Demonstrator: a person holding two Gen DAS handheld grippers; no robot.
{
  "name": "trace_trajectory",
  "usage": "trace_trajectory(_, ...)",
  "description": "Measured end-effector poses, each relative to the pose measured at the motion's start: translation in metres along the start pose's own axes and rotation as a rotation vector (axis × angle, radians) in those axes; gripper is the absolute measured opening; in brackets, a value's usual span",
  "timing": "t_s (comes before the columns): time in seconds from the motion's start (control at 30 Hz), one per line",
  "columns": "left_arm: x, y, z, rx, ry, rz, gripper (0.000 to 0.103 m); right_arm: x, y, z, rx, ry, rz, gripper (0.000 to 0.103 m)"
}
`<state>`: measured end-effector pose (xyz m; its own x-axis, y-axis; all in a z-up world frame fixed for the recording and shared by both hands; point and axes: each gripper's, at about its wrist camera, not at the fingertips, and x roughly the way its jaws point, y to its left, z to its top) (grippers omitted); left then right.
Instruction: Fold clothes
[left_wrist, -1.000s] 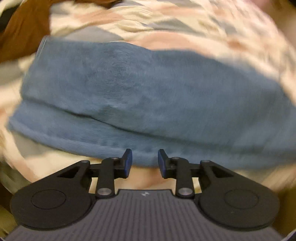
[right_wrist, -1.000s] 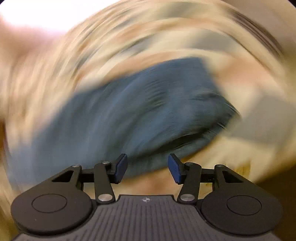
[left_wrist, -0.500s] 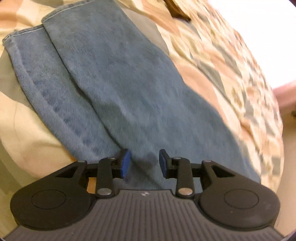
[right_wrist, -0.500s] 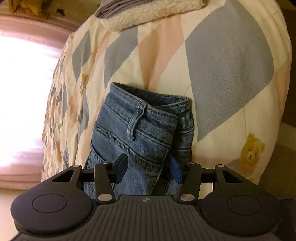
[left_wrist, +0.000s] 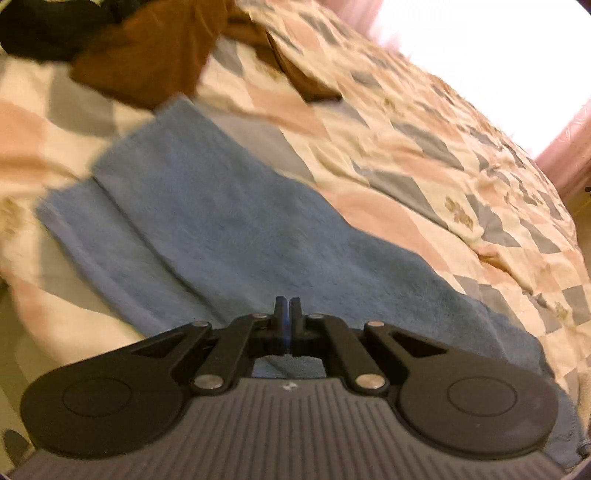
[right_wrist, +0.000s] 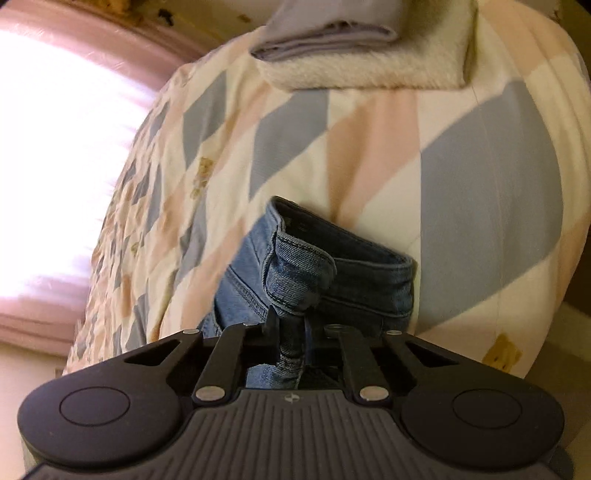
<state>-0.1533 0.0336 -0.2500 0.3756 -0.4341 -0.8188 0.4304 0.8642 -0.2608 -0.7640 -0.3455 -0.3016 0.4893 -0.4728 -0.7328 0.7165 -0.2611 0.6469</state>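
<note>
At bottom centre, the right gripper (right_wrist: 290, 332) pinches the jeans (right_wrist: 317, 269) waistband while the left gripper (left_wrist: 287, 314), fingers pressed together, apparently clamps the legs, probably for folding.

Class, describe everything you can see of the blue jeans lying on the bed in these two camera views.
The jeans are mid-blue denim, laid flat on a patchwork quilt with one leg stacked over the other, hems at the far end near a brown garment. The right wrist view shows the waistband, with visible stitching and a belt loop, bunched and pinched in the right gripper. The left gripper is shut low over the leg fabric; whether it pinches cloth cannot be told.
</note>
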Motion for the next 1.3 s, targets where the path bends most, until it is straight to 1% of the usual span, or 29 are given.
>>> trace_trajectory(0.07,-0.008,0.011,-0.003,-0.003,0.018,0.017,0.000,-0.004,0.000,0.004,0.000,0.020,-0.002,0.010)
trace_trajectory(0.1,-0.007,0.012,-0.007,0.016,0.038,0.025,0.000,-0.003,0.001,0.004,-0.018,0.029,-0.008,0.010)
trace_trajectory(0.13,-0.001,0.012,-0.012,0.023,0.064,0.020,0.000,0.000,0.002,0.004,-0.044,0.037,-0.029,0.010)
trace_trajectory(0.17,0.006,0.011,-0.015,0.009,0.089,0.003,0.000,0.005,0.000,0.003,-0.056,0.047,-0.060,0.010)
trace_trajectory(0.2,0.013,0.009,-0.019,-0.013,0.111,-0.016,0.000,0.010,-0.004,0.002,-0.034,0.057,-0.079,0.011)
trace_trajectory(0.27,0.029,0.005,-0.025,-0.081,0.136,-0.059,0.011,0.012,-0.012,-0.003,0.017,0.058,-0.087,0.012)
trace_trajectory(0.33,0.041,0.005,-0.029,-0.157,0.140,-0.094,0.017,0.015,-0.013,-0.006,0.011,0.050,-0.093,0.014)
trace_trajectory(0.43,0.057,0.011,-0.032,-0.230,0.133,-0.104,0.019,0.014,-0.014,-0.006,0.010,0.059,-0.098,0.014)
trace_trajectory(0.47,0.058,0.014,-0.033,-0.245,0.133,-0.106,0.022,0.014,-0.014,-0.005,0.012,0.063,-0.098,0.015)
trace_trajectory(0.57,0.063,0.021,-0.034,-0.287,0.135,-0.113,0.023,0.017,-0.013,-0.004,0.009,0.071,-0.108,0.016)
trace_trajectory(0.67,0.068,0.029,-0.036,-0.330,0.137,-0.120,0.025,0.019,-0.012,-0.005,0.009,0.075,-0.120,0.019)
trace_trajectory(0.7,0.069,0.031,-0.036,-0.344,0.138,-0.122,0.025,0.019,-0.013,-0.005,0.015,0.076,-0.124,0.022)
trace_trajectory(0.73,0.071,0.034,-0.037,-0.358,0.138,-0.124,0.026,0.020,-0.014,-0.005,0.020,0.076,-0.127,0.023)
trace_trajectory(0.83,0.075,0.041,-0.038,-0.401,0.140,-0.131,0.031,0.020,-0.015,-0.004,0.026,0.077,-0.128,0.023)
trace_trajectory(0.9,0.077,0.046,-0.040,-0.430,0.139,-0.139,0.032,0.020,-0.015,-0.004,0.022,0.076,-0.129,0.023)
trace_trajectory(1.0,0.079,0.049,-0.044,-0.478,0.125,-0.169,0.044,0.021,-0.016,-0.005,0.028,0.071,-0.128,0.026)
trace_trajectory(1.03,0.081,0.048,-0.046,-0.488,0.120,-0.177,0.052,0.021,-0.016,-0.005,0.028,0.069,-0.129,0.026)
trace_trajectory(1.07,0.082,0.045,-0.048,-0.491,0.114,-0.182,0.059,0.021,-0.016,-0.006,0.028,0.068,-0.130,0.026)
trace_trajectory(1.13,0.082,0.037,-0.052,-0.458,0.097,-0.182,0.067,0.022,-0.016,-0.006,0.029,0.067,-0.134,0.027)
trace_trajectory(1.2,0.086,0.031,-0.058,-0.430,0.080,-0.175,0.069,0.023,-0.016,-0.006,0.029,0.066,-0.135,0.027)
trace_trajectory(1.23,0.088,0.031,-0.060,-0.434,0.074,-0.175,0.069,0.023,-0.016,-0.006,0.028,0.065,-0.136,0.027)
trace_trajectory(1.3,0.094,0.034,-0.061,-0.475,0.067,-0.187,0.065,0.024,-0.017,-0.007,0.027,0.065,-0.140,0.027)
